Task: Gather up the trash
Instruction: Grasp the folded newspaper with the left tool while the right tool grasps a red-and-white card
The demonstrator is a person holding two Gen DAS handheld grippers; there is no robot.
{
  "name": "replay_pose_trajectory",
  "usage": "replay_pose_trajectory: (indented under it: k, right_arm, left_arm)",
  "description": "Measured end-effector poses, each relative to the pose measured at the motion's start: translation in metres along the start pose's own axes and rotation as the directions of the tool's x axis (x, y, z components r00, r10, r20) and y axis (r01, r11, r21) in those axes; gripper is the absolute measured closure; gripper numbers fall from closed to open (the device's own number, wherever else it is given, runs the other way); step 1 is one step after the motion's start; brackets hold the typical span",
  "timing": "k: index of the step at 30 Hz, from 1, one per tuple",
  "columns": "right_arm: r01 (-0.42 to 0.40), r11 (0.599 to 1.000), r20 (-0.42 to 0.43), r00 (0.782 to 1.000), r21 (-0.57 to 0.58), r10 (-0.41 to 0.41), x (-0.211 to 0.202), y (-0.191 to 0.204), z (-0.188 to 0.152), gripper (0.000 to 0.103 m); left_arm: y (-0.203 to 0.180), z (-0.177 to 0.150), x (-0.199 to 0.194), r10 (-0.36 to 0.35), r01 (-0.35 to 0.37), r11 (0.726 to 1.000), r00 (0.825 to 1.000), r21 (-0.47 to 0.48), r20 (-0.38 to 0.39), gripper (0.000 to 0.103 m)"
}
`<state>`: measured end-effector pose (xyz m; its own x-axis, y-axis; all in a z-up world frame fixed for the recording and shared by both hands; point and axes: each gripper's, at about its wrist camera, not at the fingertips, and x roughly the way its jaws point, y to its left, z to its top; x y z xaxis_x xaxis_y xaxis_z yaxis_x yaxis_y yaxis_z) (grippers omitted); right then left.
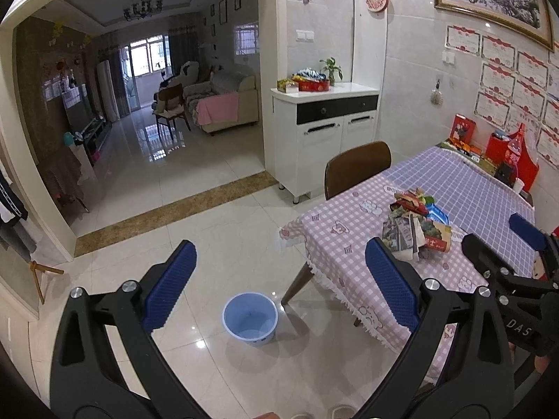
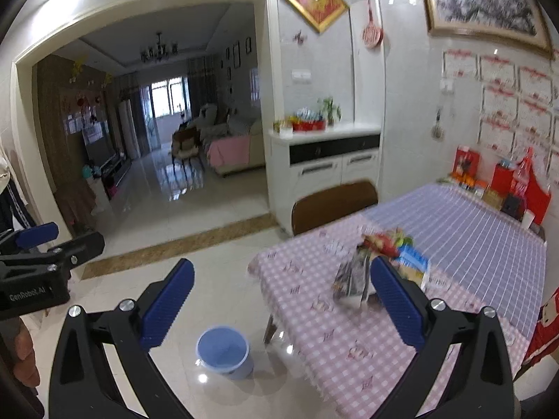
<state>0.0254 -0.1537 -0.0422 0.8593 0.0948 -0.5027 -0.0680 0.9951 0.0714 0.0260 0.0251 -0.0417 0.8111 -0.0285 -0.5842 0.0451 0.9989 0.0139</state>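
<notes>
Both of your tools are empty and spread wide: the left gripper (image 1: 279, 286) has its blue pads well apart with only floor between them, and the right gripper (image 2: 279, 300) stands the same way, holding nothing. The trash (image 1: 415, 223) sits as a loose heap of wrappers and crumpled paper at the right of centre in the left wrist view, on the pink checked part of the tablecloth (image 1: 335, 230), back from the fringed edge. The blue bucket (image 1: 250, 317) waits on the floor in the lower middle of both views, just beside the table leg and apparently empty, so judge the collecting as not yet begun. The step in hand looks like the first reach, and the right gripper is likely the better choice, since its right pad already overlaps the heap in its own view. That view is blurred, so steady it before you commit. Come down over one piece at the near edge of the heap, perhaps the grey printed wrapper (image 1: 401, 235), rather than biting into the middle. Keep the pads clear of the cloth, because pinching the fabric could drag the whole heap. Close firmly; thin wrappers will probably slip.
</notes>
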Motion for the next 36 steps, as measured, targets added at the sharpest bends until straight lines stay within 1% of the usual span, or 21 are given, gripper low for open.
replay_pose_trajectory:
  k: [2,5,8,11,14,16,17,18,22,24,26,28,29,30,31,32,34,35,36]
  right_arm:
    - [-0.008,1.0,-0.048,0.999,0.029,0.01,0.009,-0.006,-0.007,0.004]
    - [0.046,0.999,-0.074,0.996,0.03,-0.043,0.016,-0.014,-0.014,0.004]
    - [0.095,0.995,-0.097,0.991,0.035,-0.091,0.026,-0.027,-0.017,0.004]
    - [0.148,0.988,-0.13,0.982,0.049,-0.14,0.042,-0.047,-0.023,0.004]
    - [0.181,0.98,-0.183,0.969,0.086,-0.163,0.066,-0.074,-0.03,0.004]
    - [0.213,0.97,-0.218,0.958,0.113,-0.185,0.085,-0.095,-0.034,0.004]
    - [0.233,0.965,-0.231,0.952,0.122,-0.2,0.095,-0.106,-0.036,0.004]
    - [0.251,0.96,-0.244,0.946,0.126,-0.215,0.105,-0.116,-0.037,0.004]
    - [0.337,0.93,-0.315,0.907,0.149,-0.278,0.152,-0.171,-0.041,0.004]
    - [0.38,0.909,-0.359,0.883,0.17,-0.301,0.173,-0.205,-0.045,0.004]
    - [0.411,0.892,-0.394,0.863,0.187,-0.315,0.187,-0.231,-0.049,0.004]
    - [0.463,0.863,-0.442,0.83,0.205,-0.34,0.203,-0.264,-0.056,0.004]
    - [0.473,0.855,-0.453,0.823,0.214,-0.342,0.208,-0.274,-0.058,0.004]
    - [0.492,0.839,-0.47,0.812,0.232,-0.346,0.216,-0.292,-0.061,0.004]
    - [0.503,0.83,-0.48,0.805,0.241,-0.349,0.219,-0.303,-0.063,0.004]
    - [0.507,0.825,-0.489,0.802,0.251,-0.344,0.224,-0.313,-0.066,0.004]
    - [0.513,0.812,-0.514,0.793,0.279,-0.325,0.237,-0.333,-0.073,0.004]
    - [0.51,0.807,-0.523,0.794,0.298,-0.309,0.243,-0.34,-0.075,0.004]
    - [0.498,0.805,-0.529,0.8,0.323,-0.283,0.248,-0.346,-0.078,0.004]
  left_arm:
    - [0.001,-0.003,0.008,-0.014,0.014,1.0,1.0,0.006,-0.019,0.008]
    - [-0.003,-0.004,0.024,-0.022,0.023,1.0,0.997,0.011,-0.068,0.008]
    - [-0.012,-0.003,0.045,-0.057,0.059,0.998,0.99,0.012,-0.126,0.008]
    - [-0.028,-0.002,0.072,-0.085,0.093,0.995,0.979,0.036,-0.183,0.008]
    - [-0.052,0.001,0.106,-0.139,0.156,0.987,0.956,0.047,-0.258,0.008]
    - [-0.072,0.003,0.134,-0.182,0.207,0.977,0.933,0.048,-0.31,0.008]
    - [-0.087,0.004,0.151,-0.201,0.233,0.971,0.917,0.053,-0.344,0.008]
    - [-0.102,0.004,0.165,-0.213,0.251,0.966,0.906,0.057,-0.367,0.008]
    - [-0.163,0.005,0.225,-0.229,0.309,0.945,0.855,0.103,-0.464,0.008]
    - [-0.196,0.003,0.254,-0.231,0.34,0.931,0.827,0.131,-0.512,0.008]
    - [-0.227,-0.001,0.28,-0.221,0.363,0.917,0.807,0.163,-0.548,0.008]
    - [-0.254,-0.002,0.303,-0.228,0.393,0.903,0.783,0.175,-0.579,0.008]
    - [-0.269,-0.003,0.316,-0.233,0.409,0.895,0.769,0.178,-0.596,0.008]
    - [-0.277,-0.006,0.323,-0.23,0.418,0.889,0.759,0.185,-0.609,0.008]
    - [-0.289,-0.008,0.333,-0.225,0.429,0.881,0.75,0.199,-0.622,0.008]
    - [-0.299,-0.011,0.342,-0.215,0.435,0.873,0.747,0.219,-0.629,0.008]
    - [-0.32,-0.022,0.364,-0.154,0.422,0.858,0.756,0.294,-0.636,0.008]
    - [-0.327,-0.027,0.373,-0.127,0.414,0.851,0.759,0.323,-0.638,0.008]
    - [-0.33,-0.031,0.379,-0.105,0.403,0.848,0.764,0.344,-0.636,0.008]
